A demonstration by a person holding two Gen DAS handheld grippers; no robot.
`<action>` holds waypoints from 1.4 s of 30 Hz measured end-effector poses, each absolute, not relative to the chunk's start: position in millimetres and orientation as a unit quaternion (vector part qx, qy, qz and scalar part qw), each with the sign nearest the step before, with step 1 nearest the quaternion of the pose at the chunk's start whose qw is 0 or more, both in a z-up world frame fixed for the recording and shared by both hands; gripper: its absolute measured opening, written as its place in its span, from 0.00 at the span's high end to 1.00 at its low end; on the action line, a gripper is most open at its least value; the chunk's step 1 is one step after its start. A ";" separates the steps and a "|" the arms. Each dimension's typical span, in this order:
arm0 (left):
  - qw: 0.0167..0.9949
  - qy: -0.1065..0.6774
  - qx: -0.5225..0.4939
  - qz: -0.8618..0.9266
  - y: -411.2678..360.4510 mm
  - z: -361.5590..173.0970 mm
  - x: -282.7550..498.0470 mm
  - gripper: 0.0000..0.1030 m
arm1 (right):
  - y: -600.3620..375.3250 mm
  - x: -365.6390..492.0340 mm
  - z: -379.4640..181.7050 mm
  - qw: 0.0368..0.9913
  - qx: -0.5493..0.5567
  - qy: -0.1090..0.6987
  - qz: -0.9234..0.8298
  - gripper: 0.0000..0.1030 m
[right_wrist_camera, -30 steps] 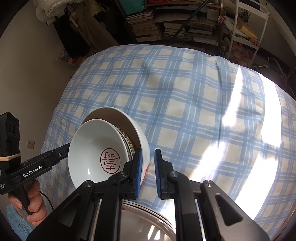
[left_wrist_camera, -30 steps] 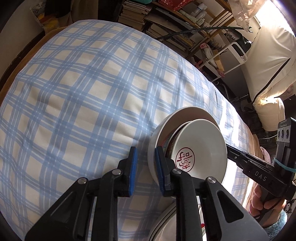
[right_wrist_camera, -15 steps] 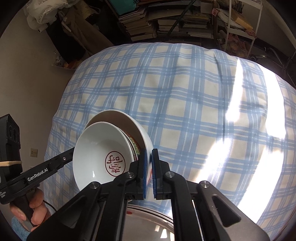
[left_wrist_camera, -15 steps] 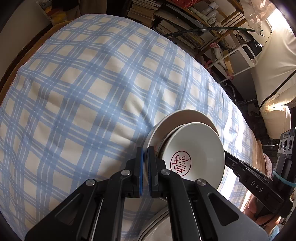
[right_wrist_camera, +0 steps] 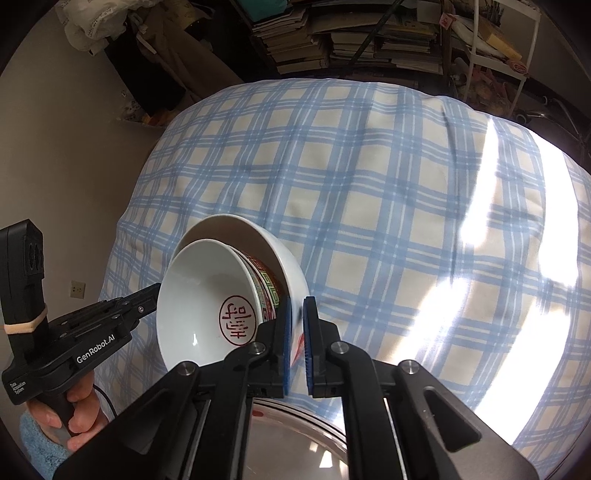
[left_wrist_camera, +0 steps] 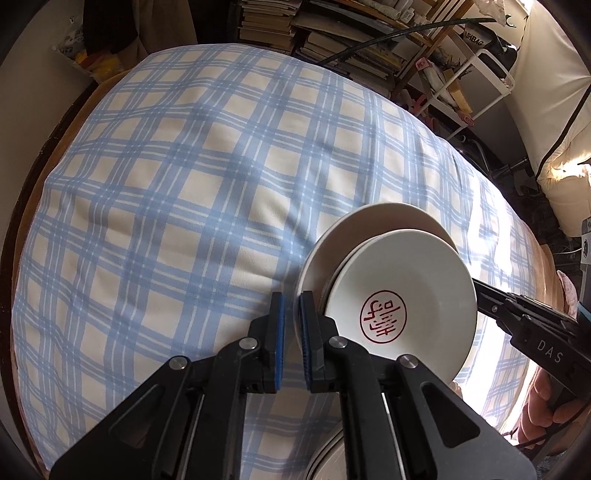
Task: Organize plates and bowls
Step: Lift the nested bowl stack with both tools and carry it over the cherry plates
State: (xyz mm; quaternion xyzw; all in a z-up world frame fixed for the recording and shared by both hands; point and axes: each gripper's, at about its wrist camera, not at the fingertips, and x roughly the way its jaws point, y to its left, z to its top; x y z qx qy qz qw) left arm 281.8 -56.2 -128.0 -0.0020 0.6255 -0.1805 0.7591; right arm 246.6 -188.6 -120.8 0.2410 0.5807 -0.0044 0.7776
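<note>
Two nested white bowls are held tilted above the plaid-covered table, between both grippers. The inner bowl (left_wrist_camera: 402, 295) (right_wrist_camera: 207, 291) has a red seal mark inside. It sits in the larger outer bowl (left_wrist_camera: 369, 225) (right_wrist_camera: 273, 251). My left gripper (left_wrist_camera: 290, 325) is shut on the outer bowl's rim at its left side. My right gripper (right_wrist_camera: 297, 328) is shut on the opposite rim. A white plate (right_wrist_camera: 295, 435) (left_wrist_camera: 325, 454) lies below the bowls, mostly hidden by the grippers.
The table wears a blue and cream plaid cloth (left_wrist_camera: 166, 192) (right_wrist_camera: 388, 192). Bookshelves with stacked books (left_wrist_camera: 332, 33) (right_wrist_camera: 351, 33) and a white wire rack (left_wrist_camera: 480, 85) stand beyond the far edge. A cream cushion (left_wrist_camera: 554, 110) is at the right.
Both grippers have closed on the outer bowl's rim and lifted the nested bowls higher above the plate; the table looks farther away now.
</note>
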 end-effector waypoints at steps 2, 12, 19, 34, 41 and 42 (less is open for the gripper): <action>0.752 0.633 -0.003 -0.181 -55.3 -129.2 284.1 0.88 | -189.7 246.1 -120.2 0.776 0.242 0.583 -0.003 0.91; 0.752 0.632 0.058 -0.175 -69.4 -127.9 281.8 0.90 | -180.3 251.9 -114.2 0.770 0.198 0.607 -0.014 0.87; 0.748 0.643 0.026 -0.161 -70.0 -145.3 281.3 0.96 | -171.1 257.0 -124.7 0.763 0.190 0.617 -0.017 0.90; 0.737 0.652 -0.032 -0.176 -52.9 -129.3 284.3 0.97 | -176.9 247.9 -115.3 0.771 0.235 0.591 -0.036 0.90; 0.754 0.632 -0.022 -0.178 -51.0 -95.3 274.3 0.97 | -177.5 238.3 -93.5 0.776 0.251 0.577 -0.029 0.91; 0.755 0.630 -0.023 -0.178 -50.6 -90.1 271.4 0.97 | -177.9 236.0 -88.5 0.778 0.253 0.574 -0.029 0.91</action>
